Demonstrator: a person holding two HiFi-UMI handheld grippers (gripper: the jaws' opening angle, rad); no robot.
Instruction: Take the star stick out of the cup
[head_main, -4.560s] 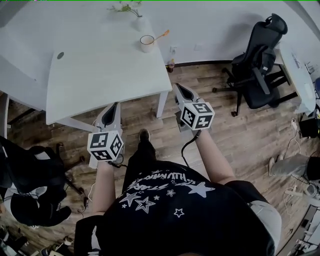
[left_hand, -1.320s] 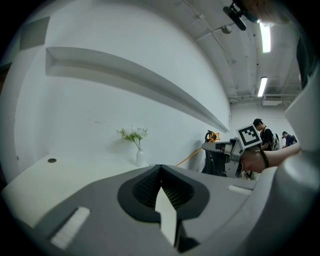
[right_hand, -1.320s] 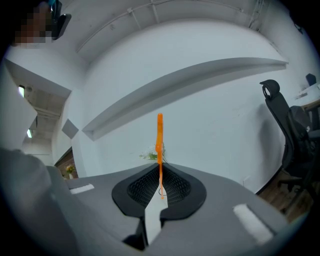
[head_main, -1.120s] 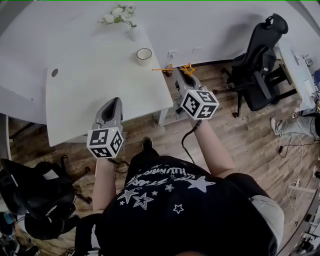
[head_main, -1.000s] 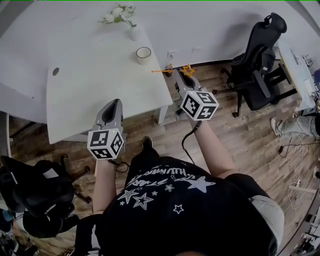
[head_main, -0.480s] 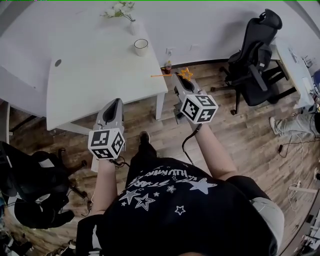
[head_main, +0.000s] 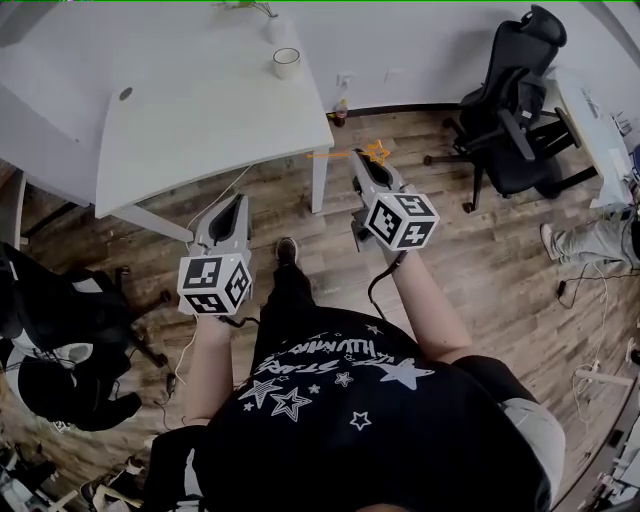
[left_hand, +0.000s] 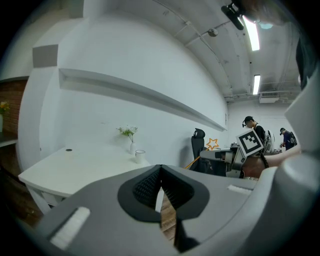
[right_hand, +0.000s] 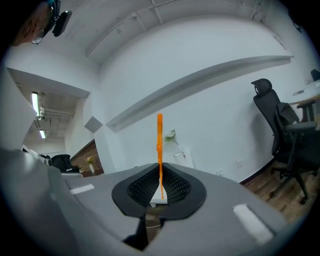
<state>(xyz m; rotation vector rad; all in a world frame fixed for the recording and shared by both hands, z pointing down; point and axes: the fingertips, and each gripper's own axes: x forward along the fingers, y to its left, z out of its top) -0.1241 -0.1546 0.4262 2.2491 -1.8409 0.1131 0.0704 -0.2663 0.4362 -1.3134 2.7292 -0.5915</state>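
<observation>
Right gripper (right_hand: 160, 175) clenched on the orange star stick (right_hand: 159, 140) — I see the shaft pinched between its ribbed pads. In the head view the stick lies level over the wood floor (head_main: 480, 270), upper centre of frame, well apart from the cup (head_main: 287, 62) on the white table (head_main: 200, 120) at upper left. Left gripper (left_hand: 160, 172) — jaws together, nothing in them.

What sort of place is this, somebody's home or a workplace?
Most likely an office or lab workroom. A plain white desk stands against the wall, with a black swivel chair nearby and a cable trailing over the wood floor. The right hand-held gripper holding an orange star stick suggests a staged recording.
</observation>
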